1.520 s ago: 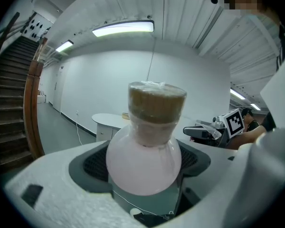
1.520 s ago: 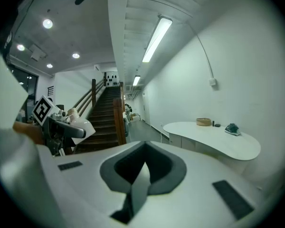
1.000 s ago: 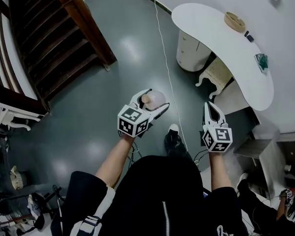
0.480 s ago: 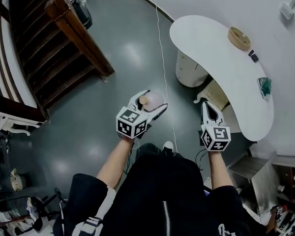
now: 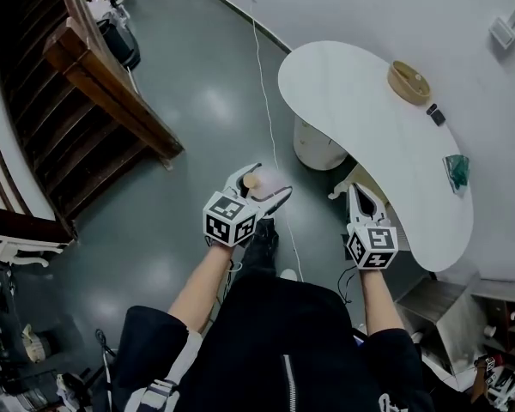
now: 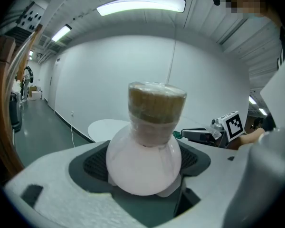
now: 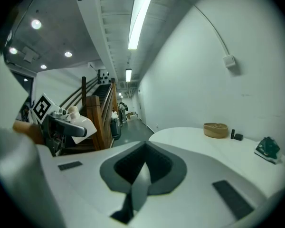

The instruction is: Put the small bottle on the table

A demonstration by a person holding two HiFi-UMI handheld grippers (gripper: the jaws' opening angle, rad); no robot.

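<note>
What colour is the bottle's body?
Pale pink, with a tan cork-like top; the small bottle shows best in the left gripper view.

The left gripper (image 6: 143, 169) has its jaws pressed in from both sides on the round, pale pink belly of the small bottle (image 6: 144, 151), which stands upright between them with its brown stopper (image 6: 156, 103) wrapped in clear film poking up above the pads. Beyond the jaws and a little to their left lies the white table (image 6: 109, 127) against a plain white wall. Off to their right, the right gripper (image 6: 190, 135) shows with its marker cube, and a long ceiling light (image 6: 141, 5) glows overhead.
</note>
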